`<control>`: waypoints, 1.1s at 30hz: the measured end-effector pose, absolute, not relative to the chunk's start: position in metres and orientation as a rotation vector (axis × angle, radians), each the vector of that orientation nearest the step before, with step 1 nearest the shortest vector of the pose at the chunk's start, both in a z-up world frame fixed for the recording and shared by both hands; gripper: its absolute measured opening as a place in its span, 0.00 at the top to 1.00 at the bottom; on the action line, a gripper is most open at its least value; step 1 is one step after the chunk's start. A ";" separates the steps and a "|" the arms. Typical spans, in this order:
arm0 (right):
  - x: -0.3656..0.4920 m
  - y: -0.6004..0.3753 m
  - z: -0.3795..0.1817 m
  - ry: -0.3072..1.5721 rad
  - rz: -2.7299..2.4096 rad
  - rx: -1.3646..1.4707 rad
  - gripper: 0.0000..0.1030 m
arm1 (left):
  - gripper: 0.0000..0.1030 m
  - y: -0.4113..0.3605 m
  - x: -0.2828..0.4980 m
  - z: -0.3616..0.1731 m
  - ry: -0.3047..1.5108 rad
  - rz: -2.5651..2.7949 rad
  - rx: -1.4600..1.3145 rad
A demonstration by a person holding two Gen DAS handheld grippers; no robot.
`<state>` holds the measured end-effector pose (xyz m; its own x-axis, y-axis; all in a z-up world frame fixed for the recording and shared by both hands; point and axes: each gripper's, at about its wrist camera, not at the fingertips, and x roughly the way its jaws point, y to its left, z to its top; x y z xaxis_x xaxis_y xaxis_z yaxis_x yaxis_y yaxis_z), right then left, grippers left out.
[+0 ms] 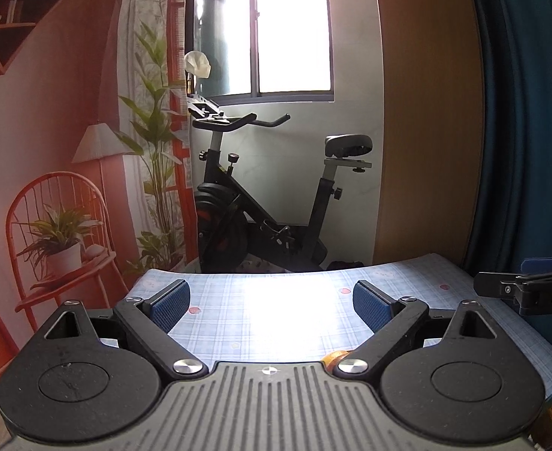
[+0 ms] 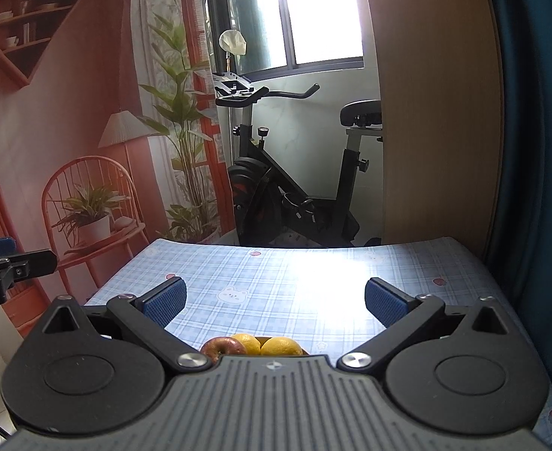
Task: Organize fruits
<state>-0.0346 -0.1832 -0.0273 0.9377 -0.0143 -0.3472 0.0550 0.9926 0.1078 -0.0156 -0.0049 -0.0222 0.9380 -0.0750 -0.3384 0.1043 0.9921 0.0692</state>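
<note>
We find both the left gripper [image 1: 272, 302] and right gripper [image 2: 275, 302] spread apart and empty; the apple [image 2: 221, 347] and oranges [image 2: 281, 346] lie untouched, so sorting appears unstarted.

A home: exercise bike [image 2: 294, 173] by window [image 2: 325, 11], checked tablecloth [image 2: 276, 282].

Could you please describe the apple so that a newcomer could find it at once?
Start at the blue checked tablecloth, then look to its near edge, just ahead of the right hand-held gripper. The round red apple sits left of two yellow citrus fruits; it alone is red.
</note>
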 end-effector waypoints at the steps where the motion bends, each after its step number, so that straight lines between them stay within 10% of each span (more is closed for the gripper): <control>1: -0.035 -0.183 -0.027 0.353 -0.036 0.117 0.00 | 0.08 -0.006 -0.016 -0.022 0.341 -0.089 0.086; 33: -0.038 -0.179 -0.026 0.348 -0.030 0.123 0.00 | 0.08 -0.017 -0.023 -0.018 0.327 -0.063 0.074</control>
<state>-0.0382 -0.1786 -0.0262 0.9397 -0.0077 -0.3419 0.0500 0.9921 0.1150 -0.0229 -0.0168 -0.0179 0.9451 -0.0495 -0.3231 0.0736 0.9953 0.0628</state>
